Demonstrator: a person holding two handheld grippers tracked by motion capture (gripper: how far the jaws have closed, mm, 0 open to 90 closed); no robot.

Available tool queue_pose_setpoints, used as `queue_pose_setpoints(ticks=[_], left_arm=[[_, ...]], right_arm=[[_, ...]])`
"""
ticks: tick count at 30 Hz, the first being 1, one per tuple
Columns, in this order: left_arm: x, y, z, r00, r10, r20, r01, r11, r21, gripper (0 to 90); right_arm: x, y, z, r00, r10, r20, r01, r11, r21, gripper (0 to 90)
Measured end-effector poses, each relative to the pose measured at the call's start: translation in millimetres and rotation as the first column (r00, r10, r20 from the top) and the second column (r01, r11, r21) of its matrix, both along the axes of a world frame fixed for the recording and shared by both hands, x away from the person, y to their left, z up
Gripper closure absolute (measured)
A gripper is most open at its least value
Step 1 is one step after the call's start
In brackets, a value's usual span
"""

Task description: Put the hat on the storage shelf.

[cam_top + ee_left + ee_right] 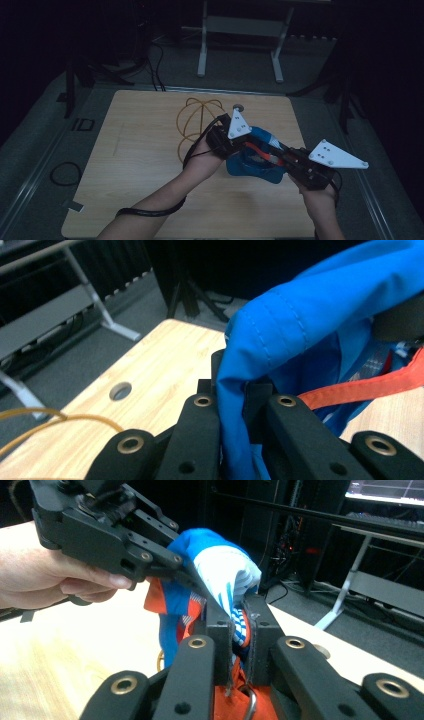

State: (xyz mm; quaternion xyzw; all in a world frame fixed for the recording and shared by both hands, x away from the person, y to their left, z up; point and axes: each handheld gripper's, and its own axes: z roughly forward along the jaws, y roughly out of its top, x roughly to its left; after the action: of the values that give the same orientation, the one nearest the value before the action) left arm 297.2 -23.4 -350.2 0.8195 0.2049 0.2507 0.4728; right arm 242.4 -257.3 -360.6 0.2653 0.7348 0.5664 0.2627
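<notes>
Wooden table point(150, 165), left gripper point(243, 399) fingers pinching blue bag point(300, 325), metal ring point(248, 700) in right gripper view

Bare wooden table point(145, 150) lies open left of both grippers; a yellow wire hoop point(192, 120) and a small hole point(238, 106) stand beyond them.

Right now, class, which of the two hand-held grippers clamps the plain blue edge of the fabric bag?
The left hand-held gripper: it pinches the bag's plain blue hem. The right hand-held gripper grips a white-and-blue patterned part beside orange trim.
</notes>
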Motion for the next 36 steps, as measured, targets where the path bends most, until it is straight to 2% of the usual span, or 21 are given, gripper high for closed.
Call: queue_pose_setpoints(ticks=[3,9,12,15,16,17,20,22,23,25,26,27,28,29,30,31,32,33,34,36], left_arm=[[-4.2,-0.1,2.6,0.9994,-0.013,0.033,0.013,0.9999,-0.006,88.6],[-9.6,0.5,6.1,0.9967,-0.043,0.069,0.044,0.9990,-0.008,88.6],[-10.8,3.8,6.3,0.9953,-0.063,0.073,0.064,0.9978,-0.017,88.6],[-12.1,7.4,6.0,0.9928,-0.083,0.087,0.085,0.9963,-0.016,88.6],[-12.1,7.4,6.0,0.9928,-0.083,0.087,0.085,0.9963,-0.016,88.6],[-12.4,10.5,5.2,0.9894,-0.112,0.093,0.115,0.9929,-0.029,88.6],[-14.3,16.0,4.1,0.9783,-0.163,0.128,0.169,0.9850,-0.036,88.6],[-13.8,21.3,4.1,0.9665,-0.217,0.138,0.226,0.9723,-0.059,88.5],[-13.4,23.6,4.3,0.9629,-0.228,0.144,0.239,0.9691,-0.062,88.5],[-11.6,29.2,4.9,0.9508,-0.278,0.138,0.292,0.9519,-0.094,88.5],[-10.6,31.1,5.3,0.9462,-0.294,0.135,0.308,0.9464,-0.097,88.5],[-9.1,33.2,5.4,0.9347,-0.332,0.126,0.346,0.9323,-0.106,88.5],[-8.8,35.0,5.2,0.9268,-0.352,0.129,0.367,0.9225,-0.118,88.5],[-7.8,36.2,5.4,0.9230,-0.366,0.119,0.379,0.9167,-0.125,88.4],[-6.6,38.1,5.3,0.9042,-0.412,0.113,0.425,0.8939,-0.143,88.4],[-7.1,39.6,4.7,0.8922,-0.432,0.131,0.449,0.8802,-0.154,88.5],[-6.6,40.2,4.4,0.8882,-0.442,0.125,0.458,0.8732,-0.167,88.4],[-5.7,41.3,3.9,0.8733,-0.471,0.125,0.487,0.8535,-0.186,88.4],[-6.2,41.6,3.1,0.8715,-0.471,0.136,0.490,0.8493,-0.197,88.4],[-5.6,41.1,2.3,0.8688,-0.477,0.134,0.495,0.8442,-0.206,88.5]], right_arm=[[-4.2,-3.1,-2.5,0.9997,0.010,-0.022,-0.010,1.000,0.019,81.5],[-17.2,-8.1,-2.2,0.9977,0.054,-0.041,-0.053,0.998,0.033,73.1],[-26.8,-10.6,2.4,0.9961,0.085,-0.022,-0.084,0.996,0.034,64.2],[-33.1,-14.2,7.0,0.9924,0.122,-0.015,-0.121,0.991,0.060,54.0],[-33.1,-14.2,7.0,0.9924,0.122,-0.015,-0.121,0.991,0.060,54.0],[-37.8,-16.6,9.8,0.9921,0.125,0.014,-0.125,0.990,0.063,48.8],[-39.5,-20.4,10.8,0.9905,0.133,0.036,-0.134,0.990,0.036,43.6],[-37.6,-22.5,8.3,0.9921,0.118,0.044,-0.118,0.993,0.013,44.0],[-35.7,-23.7,6.2,0.9926,0.115,0.037,-0.116,0.993,0.009,45.6],[-31.5,-24.8,0.8,0.9926,0.120,0.017,-0.120,0.993,-0.008,46.7],[-29.7,-24.5,-2.2,0.9928,0.120,0.009,-0.120,0.993,-0.018,46.8],[-27.8,-24.1,-5.1,0.9925,0.123,-0.002,-0.123,0.992,-0.026,47.8],[-26.7,-23.2,-8.1,0.9922,0.124,-0.011,-0.124,0.992,-0.030,48.1],[-25.3,-22.1,-11.1,0.9917,0.128,-0.019,-0.128,0.991,-0.031,48.1],[-23.9,-21.0,-14.0,0.9904,0.136,-0.028,-0.136,0.990,-0.026,48.0],[-23.3,-19.2,-16.9,0.9890,0.145,-0.031,-0.145,0.989,-0.021,47.4],[-23.0,-17.0,-19.6,0.9871,0.156,-0.037,-0.157,0.987,-0.019,46.1],[-22.8,-14.3,-22.1,0.9851,0.167,-0.043,-0.167,0.986,-0.015,45.1],[-23.0,-11.6,-24.2,0.9836,0.175,-0.045,-0.175,0.984,-0.014,44.2],[-23.4,-6.8,-27.4,0.9813,0.186,-0.050,-0.186,0.982,-0.003,44.2]])
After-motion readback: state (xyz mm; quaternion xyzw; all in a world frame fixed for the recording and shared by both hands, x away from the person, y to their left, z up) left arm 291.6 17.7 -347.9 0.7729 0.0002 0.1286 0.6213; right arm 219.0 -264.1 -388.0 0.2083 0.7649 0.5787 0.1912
